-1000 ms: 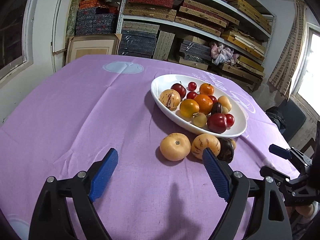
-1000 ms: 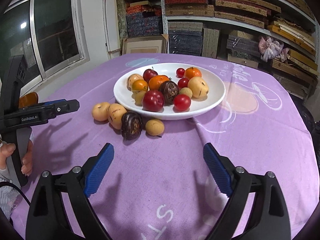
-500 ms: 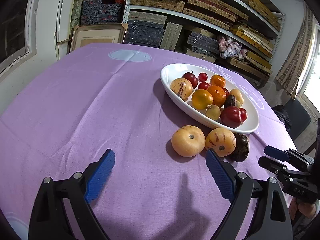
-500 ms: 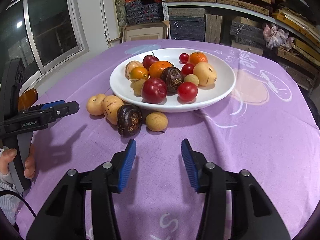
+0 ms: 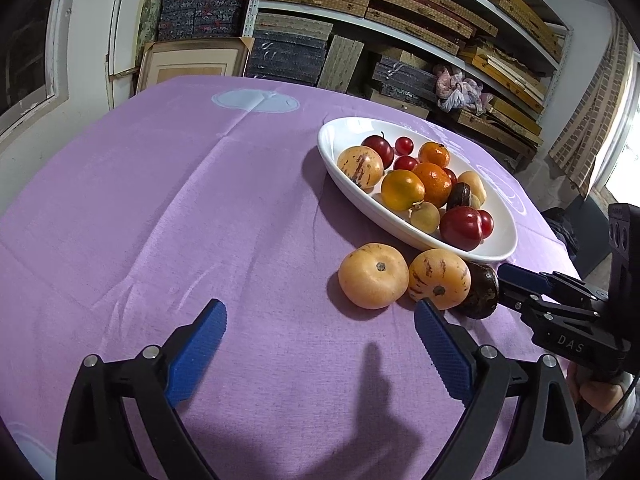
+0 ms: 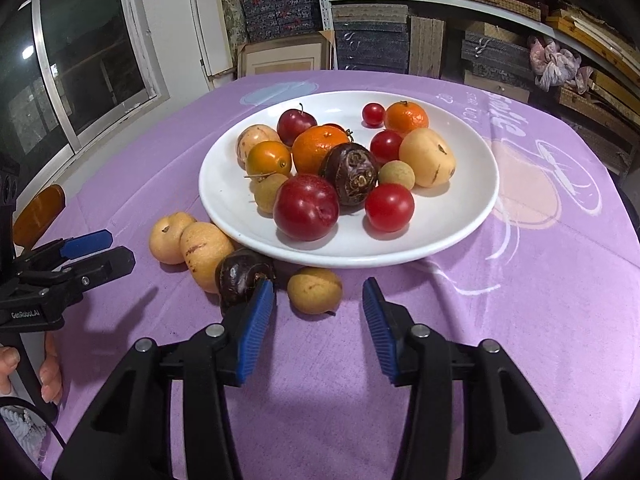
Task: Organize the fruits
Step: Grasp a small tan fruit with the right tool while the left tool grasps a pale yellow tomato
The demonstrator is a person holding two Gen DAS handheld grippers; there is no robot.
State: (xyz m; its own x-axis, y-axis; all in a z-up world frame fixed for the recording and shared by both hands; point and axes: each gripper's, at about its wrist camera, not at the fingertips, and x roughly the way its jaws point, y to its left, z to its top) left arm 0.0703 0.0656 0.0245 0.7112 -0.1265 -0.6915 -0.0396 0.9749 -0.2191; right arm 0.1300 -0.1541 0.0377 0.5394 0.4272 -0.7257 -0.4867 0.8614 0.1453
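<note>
A white plate (image 6: 460, 216) (image 5: 340, 132) holds several fruits: plums, oranges, tomatoes, a dark passion fruit. On the purple cloth in front of it lie a pale yellow fruit (image 6: 170, 236) (image 5: 374, 276), a striped yellow melon (image 6: 206, 254) (image 5: 438, 278), a dark passion fruit (image 6: 242, 274) (image 5: 482, 292) and a small tan fruit (image 6: 314, 290). My right gripper (image 6: 318, 328) is open and empty, its fingers just short of the small tan fruit. My left gripper (image 5: 320, 354) is wide open and empty, a little short of the pale fruit and melon.
The round table's purple cloth (image 5: 160, 208) drops off at the edges. Shelves of stacked boxes (image 5: 360, 8) stand behind the table. A window (image 6: 72, 80) is at the left of the right wrist view. An orange chair back (image 6: 38, 214) stands by the table edge.
My right gripper has narrowed from wide open and moved forward and down to the small tan fruit. My left gripper has edged closer to the loose fruits, still wide open.
</note>
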